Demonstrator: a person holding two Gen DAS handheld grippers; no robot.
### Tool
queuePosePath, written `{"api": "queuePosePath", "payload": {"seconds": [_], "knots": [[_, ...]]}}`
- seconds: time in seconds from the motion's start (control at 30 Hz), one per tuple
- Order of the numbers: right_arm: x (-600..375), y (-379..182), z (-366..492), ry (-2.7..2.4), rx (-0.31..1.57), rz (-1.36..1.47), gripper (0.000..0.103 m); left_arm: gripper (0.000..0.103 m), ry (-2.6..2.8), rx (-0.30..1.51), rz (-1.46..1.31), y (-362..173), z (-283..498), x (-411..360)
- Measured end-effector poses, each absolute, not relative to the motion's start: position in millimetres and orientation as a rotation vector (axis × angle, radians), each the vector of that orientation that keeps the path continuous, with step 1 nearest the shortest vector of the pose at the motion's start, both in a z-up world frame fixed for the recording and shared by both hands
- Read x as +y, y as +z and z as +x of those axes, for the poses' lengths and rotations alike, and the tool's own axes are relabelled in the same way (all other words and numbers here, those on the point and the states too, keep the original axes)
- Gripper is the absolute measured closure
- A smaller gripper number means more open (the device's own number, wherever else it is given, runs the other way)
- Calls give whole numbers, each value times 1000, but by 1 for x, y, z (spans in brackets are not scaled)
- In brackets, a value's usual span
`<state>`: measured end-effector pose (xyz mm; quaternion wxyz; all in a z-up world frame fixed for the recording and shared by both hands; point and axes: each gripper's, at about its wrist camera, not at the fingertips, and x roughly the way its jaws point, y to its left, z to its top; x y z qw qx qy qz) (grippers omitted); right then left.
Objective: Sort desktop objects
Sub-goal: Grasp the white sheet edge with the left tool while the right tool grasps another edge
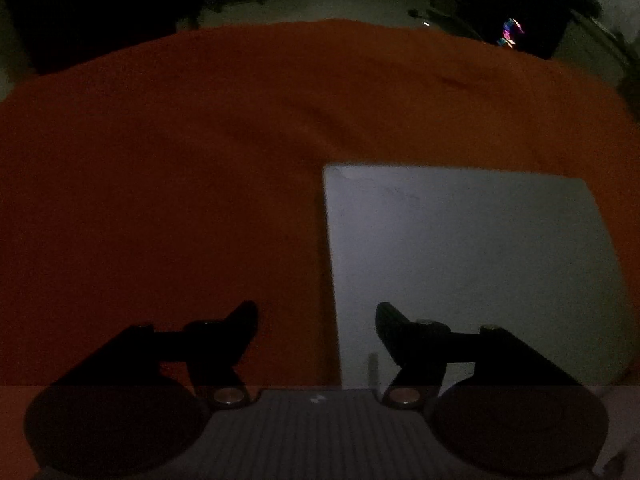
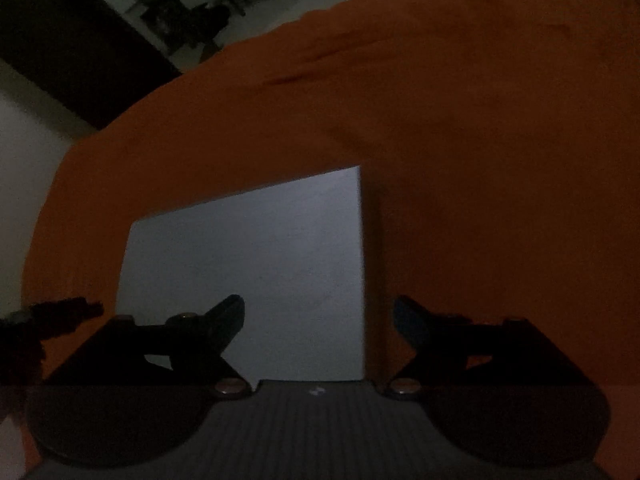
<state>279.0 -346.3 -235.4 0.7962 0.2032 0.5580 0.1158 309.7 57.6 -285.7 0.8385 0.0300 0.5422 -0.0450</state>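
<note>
a: what's on the desk right now?

b: an orange cloth (image 1: 160,160) covers it, and one pale grey sheet (image 1: 460,264) lies flat on the cloth. it may be paper or thin card, the light is too dim to say. i can't make out any other desktop object in either view.

a: where are the grippers relative to the sheet?

b: the left gripper (image 1: 316,316) hangs over the sheet's left edge, one finger above the cloth, the other above the sheet. the right gripper (image 2: 318,312) straddles the sheet's right edge (image 2: 362,272) the same way, from the opposite side.

a: holding anything?

b: no. both have their fingers spread wide with nothing between them. whether either touches the sheet i can't tell; they look to be above it.

a: so which step is this?

b: my guess is the very start or the very end of sorting, with both tools parked at the sheet's near side. the sheet is the only candidate to handle, or the spot where things get sorted.

a: and the next move?

b: if the sheet is to be picked up, it's flat and thin, so a finger has to get under an edge or slide it off the cloth's wrinkles (image 2: 304,76) beyond the sheet. a blunt pinch from above would likely just crease it. otherwise, the grippers need to look for objects outside these views.
</note>
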Motion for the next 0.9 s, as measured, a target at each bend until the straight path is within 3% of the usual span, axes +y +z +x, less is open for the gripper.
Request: {"api": "queuePosePath", "payload": {"seconds": [0.13, 0.3, 0.4, 0.63, 0.73, 0.9], "knots": [[-348, -252, 295, 249, 1243, 427, 14, 30, -126, 1171, 63, -299, 324, 55], [-336, -270, 315, 251, 1310, 398, 9, 27, -166, 1196, 41, -310, 342, 57], [-329, -280, 319, 256, 1346, 383, 9, 18, -194, 1221, 3, -315, 351, 63], [-327, -292, 324, 254, 1398, 399, 8, 16, -284, 1239, -55, -325, 371, 72], [-321, -295, 320, 275, 1426, 404, 8, 9, -333, 1267, -92, -332, 372, 72], [-310, -299, 327, 265, 1434, 363, 2, 5, -374, 1283, -80, -338, 377, 65]]}}
